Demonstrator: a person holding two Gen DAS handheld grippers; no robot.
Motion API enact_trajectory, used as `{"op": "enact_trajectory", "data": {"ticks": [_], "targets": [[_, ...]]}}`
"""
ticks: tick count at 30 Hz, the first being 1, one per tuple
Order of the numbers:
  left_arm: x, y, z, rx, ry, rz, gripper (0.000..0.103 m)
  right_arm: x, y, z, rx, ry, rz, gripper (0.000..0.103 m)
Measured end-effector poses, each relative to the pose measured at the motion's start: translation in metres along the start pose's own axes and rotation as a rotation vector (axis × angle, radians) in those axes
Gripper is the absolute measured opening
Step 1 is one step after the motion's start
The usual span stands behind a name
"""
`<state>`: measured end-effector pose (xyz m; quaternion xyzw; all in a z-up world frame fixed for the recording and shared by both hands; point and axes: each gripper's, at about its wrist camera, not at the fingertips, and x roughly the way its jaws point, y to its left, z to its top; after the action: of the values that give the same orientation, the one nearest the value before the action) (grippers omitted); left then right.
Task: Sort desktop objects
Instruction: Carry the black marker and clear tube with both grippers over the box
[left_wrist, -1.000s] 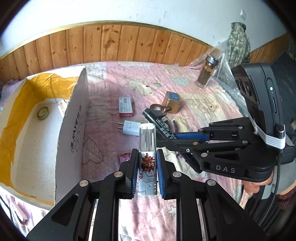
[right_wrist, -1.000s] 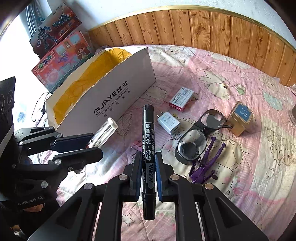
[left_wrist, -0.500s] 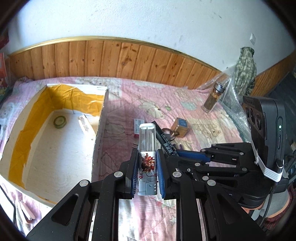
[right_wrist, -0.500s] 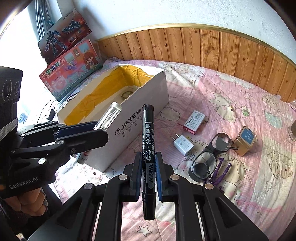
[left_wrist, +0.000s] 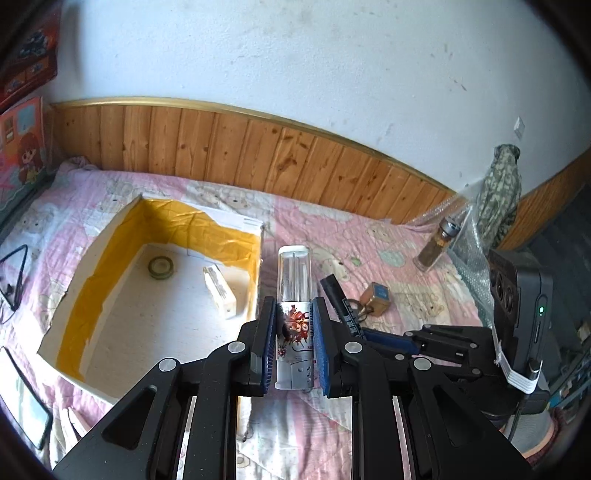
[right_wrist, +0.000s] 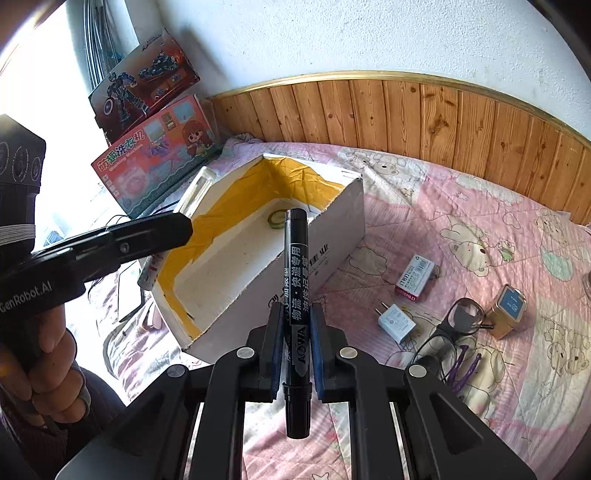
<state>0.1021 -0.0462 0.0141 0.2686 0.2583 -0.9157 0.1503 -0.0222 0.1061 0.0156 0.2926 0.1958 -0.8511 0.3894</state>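
My left gripper (left_wrist: 293, 314) is shut on a clear tube with a cartoon label (left_wrist: 294, 295), held upright above the bed beside the box's right wall. My right gripper (right_wrist: 295, 321) is shut on a black marker (right_wrist: 297, 295), held above the near corner of the open white box with yellow tape lining (right_wrist: 343, 221). The box (left_wrist: 92, 258) holds a roll of tape (left_wrist: 160, 266) and a small white item (left_wrist: 220, 291). In the left wrist view the right gripper (left_wrist: 369, 332) and its marker (left_wrist: 338, 295) sit just right of the tube. In the right wrist view the tube (right_wrist: 194, 195) pokes past the left gripper's fingers (right_wrist: 147, 236).
On the pink quilt lie a red-and-white packet (right_wrist: 415, 275), a white plug adapter (right_wrist: 397, 323), glasses (right_wrist: 458, 325), a purple clip (right_wrist: 461, 369), a gold tin (right_wrist: 508, 310) and a glass jar (left_wrist: 437, 245). Toy boxes (right_wrist: 155, 155) lean against the left wall. A phone (left_wrist: 26, 402) lies left of the box.
Both grippers have risen and moved left toward the box with their loads. The box's inside now shows more fully in both views.
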Motion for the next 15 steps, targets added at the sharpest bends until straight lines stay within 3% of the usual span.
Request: {"op": "enact_trajectory", "data": {"ticks": [15], "targets": [[-0.020,0.072,0.017,-0.151,-0.061,0.020,0.019,0.002,0.041,0.025,-0.049,-0.046,0.002,0.014]]}}
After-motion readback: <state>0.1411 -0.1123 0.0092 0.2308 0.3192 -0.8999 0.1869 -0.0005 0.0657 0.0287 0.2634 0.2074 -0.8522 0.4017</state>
